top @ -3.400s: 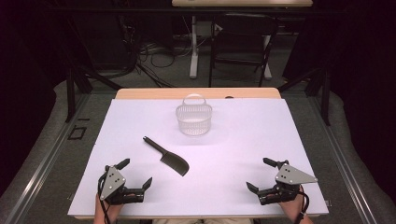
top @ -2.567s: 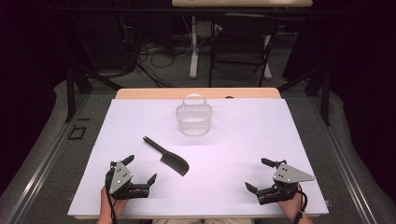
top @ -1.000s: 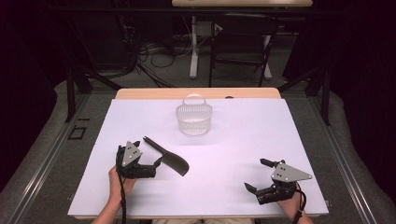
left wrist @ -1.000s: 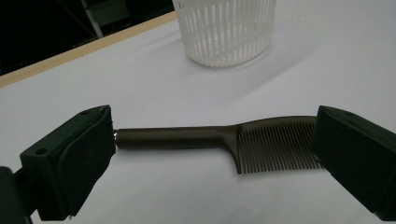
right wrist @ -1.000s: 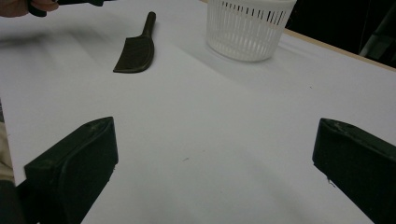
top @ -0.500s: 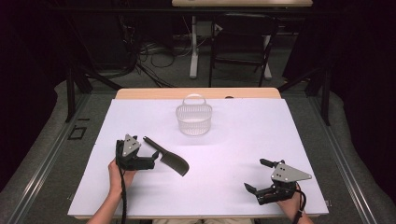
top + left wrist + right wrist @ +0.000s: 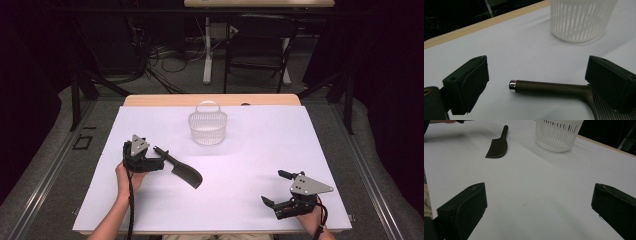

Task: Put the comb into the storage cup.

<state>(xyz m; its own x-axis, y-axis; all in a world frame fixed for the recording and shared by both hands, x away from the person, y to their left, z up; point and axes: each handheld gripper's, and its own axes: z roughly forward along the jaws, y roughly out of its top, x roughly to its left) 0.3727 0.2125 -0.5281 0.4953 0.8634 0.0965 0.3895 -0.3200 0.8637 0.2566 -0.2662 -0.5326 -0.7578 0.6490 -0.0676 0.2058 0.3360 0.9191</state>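
On the left half of the white counter [image 7: 320,135], the left gripper [image 7: 156,164] stands with its jaws spread wide on either side of the dark handle of a black spatula [image 7: 181,170], the jaws having just begun to close. In the left gripper view the handle's metal-capped end lies on the counter between the two pads, touching neither, and the spatula's [image 7: 554,88] ribbed blade is cut off at the lower right behind one jaw. The person's left hand [image 7: 129,176] grips the tool from below, and a cable trails toward the near edge. Beyond the handle stands a white slotted basket [image 7: 207,128], its top cut off in both gripper views; it sits well apart from the spatula, toward the counter's far wooden edge. Bare white surface lies between the spatula and the right gripper [image 7: 276,202], which rests close to the near right corner, its jaws wide apart with only bare counter between them.
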